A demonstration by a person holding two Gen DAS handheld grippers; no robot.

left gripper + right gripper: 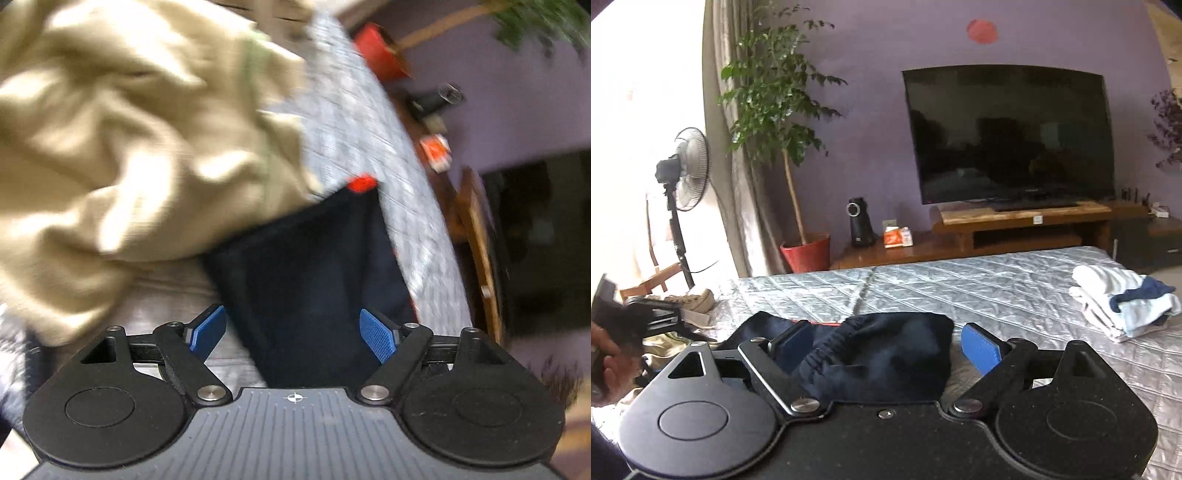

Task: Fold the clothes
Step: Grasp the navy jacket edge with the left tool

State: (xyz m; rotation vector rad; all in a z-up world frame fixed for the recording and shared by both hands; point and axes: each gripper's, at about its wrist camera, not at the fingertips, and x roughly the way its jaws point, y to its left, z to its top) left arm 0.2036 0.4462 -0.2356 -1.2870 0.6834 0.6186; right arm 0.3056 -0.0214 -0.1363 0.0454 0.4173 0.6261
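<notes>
— Where do the clothes lie?
— On the quilted bed (997,288): beige garment (122,155) crumpled left, navy shorts (879,350) folded centre.
— The grippers?
— Left gripper (293,334), right gripper (886,345), both spread, empty. Best seize the beige hem next, probably.

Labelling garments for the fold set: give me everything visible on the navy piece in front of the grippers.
The navy garment is dark blue soft fabric, apparently shorts, with a gathered elastic waistband and a red-orange trim strip. It lies roughly flat, folded, on the quilted grey bedspread. A crumpled beige garment overlaps one edge. Both the left gripper and right gripper stand open, pads clear of it.
</notes>
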